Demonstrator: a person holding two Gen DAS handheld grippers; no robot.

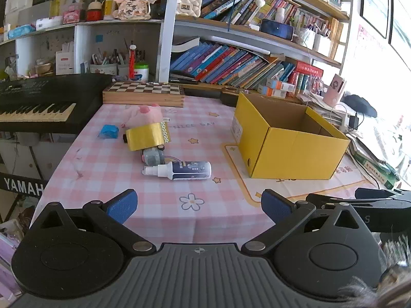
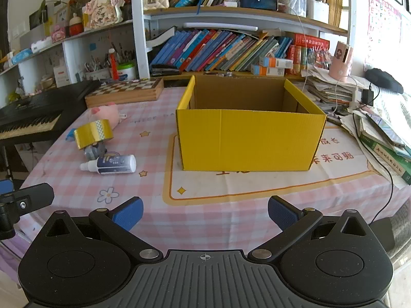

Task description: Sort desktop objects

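Facing you across the far side of the room is a bookshelf (image 2: 231, 48) packed with leaning books and stationery pots. A black keyboard (image 1: 38, 102) stands at the far left, and its near end is cut off by the frame. Your work surface is a table under a pink checked cloth (image 1: 159, 205) printed with stars and a flower.

On the right half of the table stands an open yellow cardboard box (image 2: 249, 141), upright on a cream mat with an orange border (image 2: 257, 187). Its floor is hidden from both views, so you cannot tell whether it holds anything. A folded wooden chessboard (image 1: 143, 93) lies at the far edge of the table, left of the box.

Left of the box, well apart from it, you find the loose objects in a tight cluster. A pink plush toy (image 1: 143, 115) is farthest, partly hidden by a gold tape roll (image 1: 146, 136). A small grey item (image 1: 153, 155) just in front of the roll is too obscured to identify. A white spray bottle (image 1: 179, 170) lies on its side nearest you. A blue object (image 1: 109, 131) sits left of the roll, hard to make out.

Your left gripper (image 1: 199, 206) and right gripper (image 2: 205, 213) both hover over the near edge, jaws spread wide with nothing between the blue pads.
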